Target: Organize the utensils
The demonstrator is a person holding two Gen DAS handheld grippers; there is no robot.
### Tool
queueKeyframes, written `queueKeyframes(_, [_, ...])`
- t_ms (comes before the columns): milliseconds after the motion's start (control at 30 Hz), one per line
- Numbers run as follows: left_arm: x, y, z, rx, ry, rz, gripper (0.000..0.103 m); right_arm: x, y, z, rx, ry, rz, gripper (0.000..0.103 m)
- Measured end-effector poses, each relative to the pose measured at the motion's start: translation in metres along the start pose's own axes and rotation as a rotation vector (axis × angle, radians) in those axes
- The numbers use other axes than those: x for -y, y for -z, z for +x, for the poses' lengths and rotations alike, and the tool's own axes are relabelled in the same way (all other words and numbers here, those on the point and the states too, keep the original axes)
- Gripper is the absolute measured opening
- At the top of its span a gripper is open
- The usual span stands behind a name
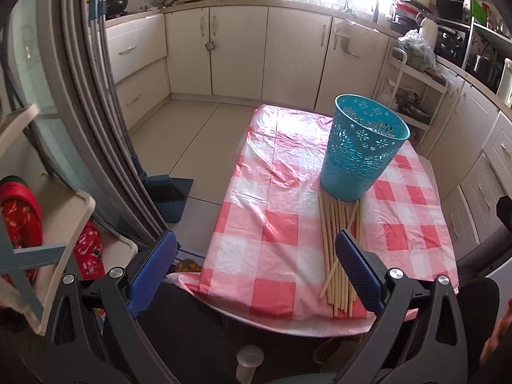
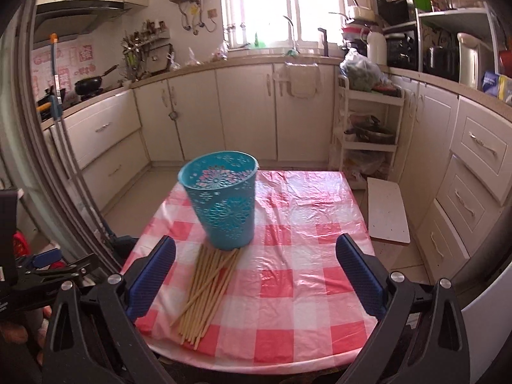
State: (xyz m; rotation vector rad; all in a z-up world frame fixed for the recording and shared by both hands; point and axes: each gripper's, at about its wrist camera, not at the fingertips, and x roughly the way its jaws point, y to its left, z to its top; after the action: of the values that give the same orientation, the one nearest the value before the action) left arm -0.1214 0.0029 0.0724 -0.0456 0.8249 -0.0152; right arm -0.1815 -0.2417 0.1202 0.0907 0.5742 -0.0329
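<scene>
Left gripper (image 1: 256, 265) — jaws spread wide, nothing between them; held low at the near edge of the table, its right finger over the near ends of the chopsticks (image 1: 339, 249).

Right gripper (image 2: 256, 272) — likewise wide open and empty, hovering above the near edge, the bundle lying inside its left finger in the lower centre of the frame.

Chopsticks — a loose bundle of pale wooden sticks, lying flat on the checked tablecloth (image 2: 304, 288), roughly parallel with a few crossed over the rest. Far ends touch or tuck against the base of the bin; near ends reach the table's front edge.

Basket (image 2: 224, 201) — turquoise perforated plastic, upright, mouth open, centre of the frame, seemingly empty.

Handling, as judged: sticks light, stiff, smooth and round, likely to roll or fan apart on the slick plastic cloth. Best taken across the middle of the bundle, or a few at a time, pinched crosswise. Basket light — may tip if knocked.
</scene>
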Motion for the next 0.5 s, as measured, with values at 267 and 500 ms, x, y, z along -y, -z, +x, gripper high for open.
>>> queueKeyframes(267, [0.008,0.031,-0.091,0.085,0.037,-0.005,0.095,-0.023,0.027,-0.074,0.052,-0.115,-0.015,0.096])
queueKeyframes(500, [0.014,0.043,-0.132,0.137,0.047,0.005,0.095,-0.024,0.045,-0.095,0.010,-0.117,0.031,0.096])
